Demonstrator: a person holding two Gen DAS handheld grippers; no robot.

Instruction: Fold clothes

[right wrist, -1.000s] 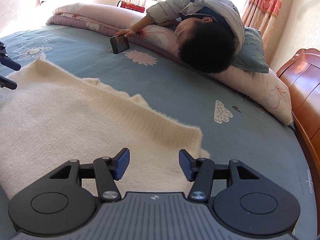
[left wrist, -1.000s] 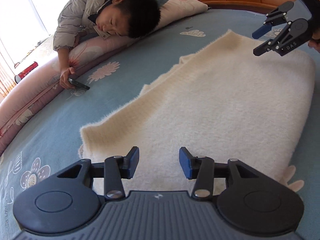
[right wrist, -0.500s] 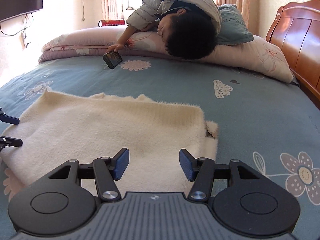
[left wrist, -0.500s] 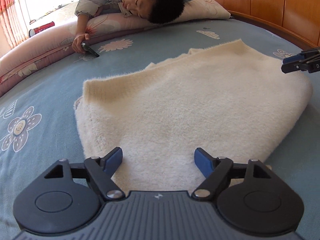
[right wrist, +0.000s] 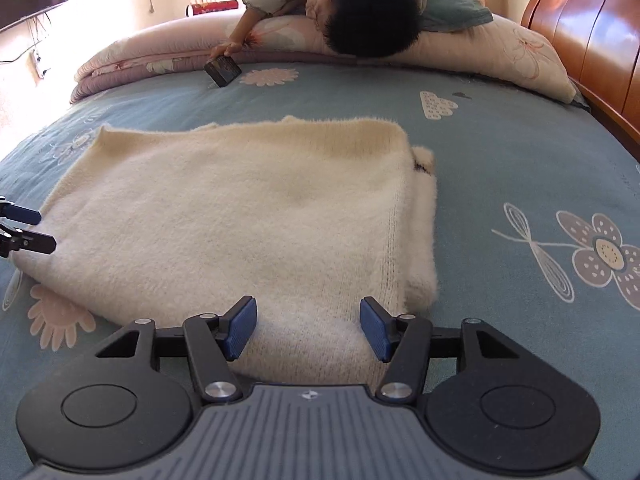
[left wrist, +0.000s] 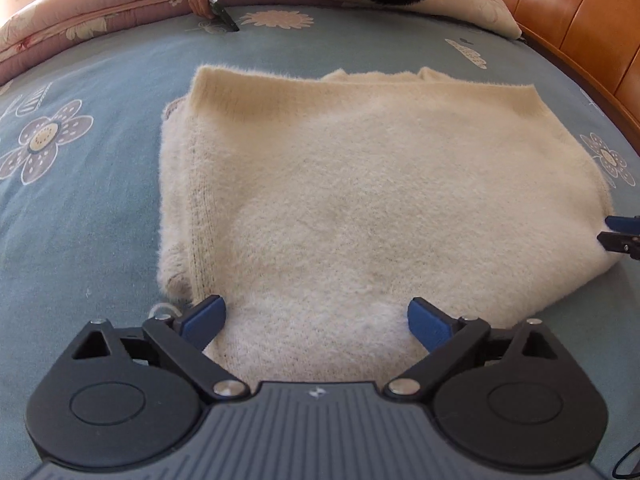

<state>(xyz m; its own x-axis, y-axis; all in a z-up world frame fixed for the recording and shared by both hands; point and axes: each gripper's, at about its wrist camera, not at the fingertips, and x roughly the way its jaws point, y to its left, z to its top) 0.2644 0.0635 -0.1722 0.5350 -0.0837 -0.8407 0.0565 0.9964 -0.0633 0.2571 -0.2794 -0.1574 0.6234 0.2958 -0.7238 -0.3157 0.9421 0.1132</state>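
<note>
A folded cream sweater (left wrist: 372, 192) lies flat on the blue flowered bedsheet (left wrist: 80, 208), wooden headboard (right wrist: 592, 36) at the side. The left gripper (left wrist: 316, 320) is opening wide over its near edge; the right gripper (right wrist: 308, 328) hovers half open, gripping nothing

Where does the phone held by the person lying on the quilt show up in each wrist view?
Left wrist view: the phone is at the top, left of centre, tilted on the blue sheet beyond the cream sweater.
Right wrist view: the phone is upper left of centre, under the person's hand.
Shared landmark: the pink flower print beside it.
</note>
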